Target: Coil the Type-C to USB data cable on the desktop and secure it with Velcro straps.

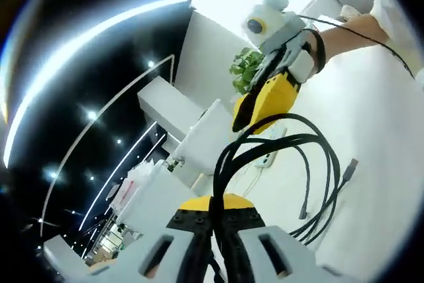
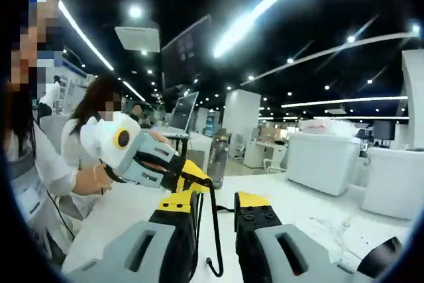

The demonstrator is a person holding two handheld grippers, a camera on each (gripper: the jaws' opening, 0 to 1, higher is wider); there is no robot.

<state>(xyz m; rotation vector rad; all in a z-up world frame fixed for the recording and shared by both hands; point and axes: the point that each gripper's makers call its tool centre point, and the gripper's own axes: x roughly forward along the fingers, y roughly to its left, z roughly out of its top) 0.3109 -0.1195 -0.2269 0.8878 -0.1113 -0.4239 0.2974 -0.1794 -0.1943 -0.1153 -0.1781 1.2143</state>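
Jaws of my left gripper [image 1: 213, 220] clamp the coiled data cable [image 1: 311, 164]; my right gripper [image 2: 216, 211] stands half-open around one strand. Loops could spring apart if either slips.

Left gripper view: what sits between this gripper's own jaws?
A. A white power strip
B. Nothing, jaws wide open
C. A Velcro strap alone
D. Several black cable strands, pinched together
D: the left gripper has its jaws closed on bunched strands of the black cable, whose loops fan out over the white desktop.
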